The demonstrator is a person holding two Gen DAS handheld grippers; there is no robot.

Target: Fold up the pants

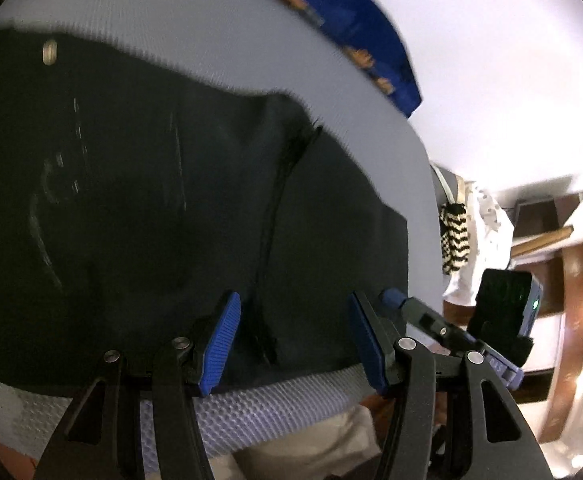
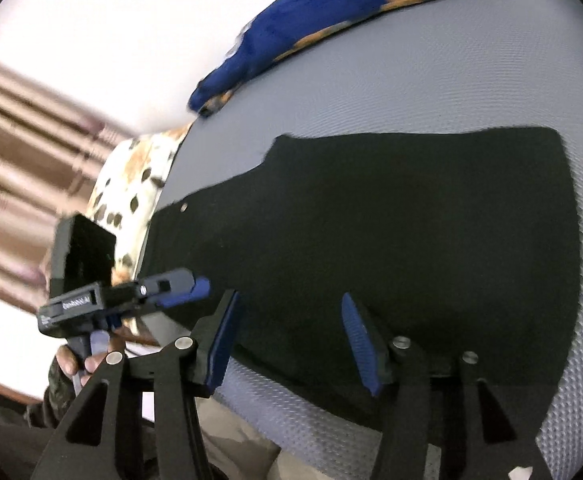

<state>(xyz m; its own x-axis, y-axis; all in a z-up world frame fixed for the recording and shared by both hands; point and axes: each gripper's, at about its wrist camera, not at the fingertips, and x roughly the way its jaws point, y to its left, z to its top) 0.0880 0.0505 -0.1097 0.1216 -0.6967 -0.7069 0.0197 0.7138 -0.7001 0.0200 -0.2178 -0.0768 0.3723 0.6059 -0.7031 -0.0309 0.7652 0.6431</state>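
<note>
Grey mattress [image 2: 411, 92], blue patterned cloth [image 2: 331, 4] along its upper edge. Black pants [image 2: 371, 220] flat, centre frame. Left gripper [image 1: 293, 340] and right gripper [image 2: 287, 340]: jaws spread, gripping nothing, over near hem.

Both wrist views show heavy fisheye bowing with black vignette at the corners, and I see motion smear across the left view, worst on the pants [image 1: 139, 208] edge and the blue cloth [image 1: 355, 36]. The wall [image 2: 103, 40] is blown out to white in both, with glare spots at lower right of the left view. The pants [image 2: 391, 240] read near-black with almost no fabric detail, while the grey mattress [image 2: 451, 84] weave stays fairly crisp in the right view.
</note>
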